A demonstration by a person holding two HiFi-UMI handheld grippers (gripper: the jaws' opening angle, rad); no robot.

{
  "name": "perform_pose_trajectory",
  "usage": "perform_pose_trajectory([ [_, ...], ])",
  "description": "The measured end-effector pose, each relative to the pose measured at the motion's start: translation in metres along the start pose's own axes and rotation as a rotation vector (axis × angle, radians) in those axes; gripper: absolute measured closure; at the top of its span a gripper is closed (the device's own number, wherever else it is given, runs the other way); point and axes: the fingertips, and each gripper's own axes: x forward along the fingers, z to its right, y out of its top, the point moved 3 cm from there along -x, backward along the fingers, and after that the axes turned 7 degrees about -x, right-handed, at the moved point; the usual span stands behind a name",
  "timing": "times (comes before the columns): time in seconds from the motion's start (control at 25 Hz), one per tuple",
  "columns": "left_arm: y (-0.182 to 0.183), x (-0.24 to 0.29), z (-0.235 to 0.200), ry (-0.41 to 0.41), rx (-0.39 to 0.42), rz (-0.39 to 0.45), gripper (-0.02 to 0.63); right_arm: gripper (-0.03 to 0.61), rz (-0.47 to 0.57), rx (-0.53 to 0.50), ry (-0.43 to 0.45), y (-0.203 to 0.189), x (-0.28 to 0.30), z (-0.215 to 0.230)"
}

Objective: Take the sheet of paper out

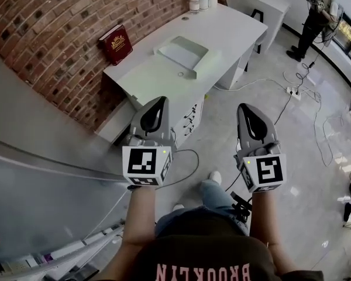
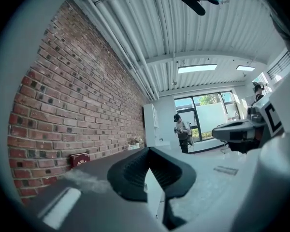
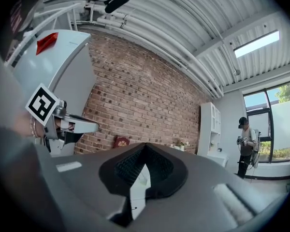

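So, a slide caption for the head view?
Left gripper and right gripper, both shut and empty, held level before a white desk, red book against brick wall.

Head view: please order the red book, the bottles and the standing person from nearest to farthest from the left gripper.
1. The red book, upright against the wall at the left edge of the desk, is nearest the left gripper.
2. The bottles, at the desk's far end.
3. The person, top right, is farthest.

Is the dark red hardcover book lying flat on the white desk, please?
No, the dark red hardcover book stands upright on the white desk, leaning against the red brick wall.
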Motion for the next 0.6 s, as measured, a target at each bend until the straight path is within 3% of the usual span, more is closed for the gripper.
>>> perform_pose_trajectory([
  [0.12,-0.002,0.03,0.005,0.028,-0.006,-0.009,0.614,0.58,0.037,-0.01,0.042,-0.007,0.023,0.025],
  [0.6,-0.003,0.142,0.031,0.167,-0.06,-0.013,0.614,0.58,0.019,0.02,0.158,-0.039,0.104,0.146],
])
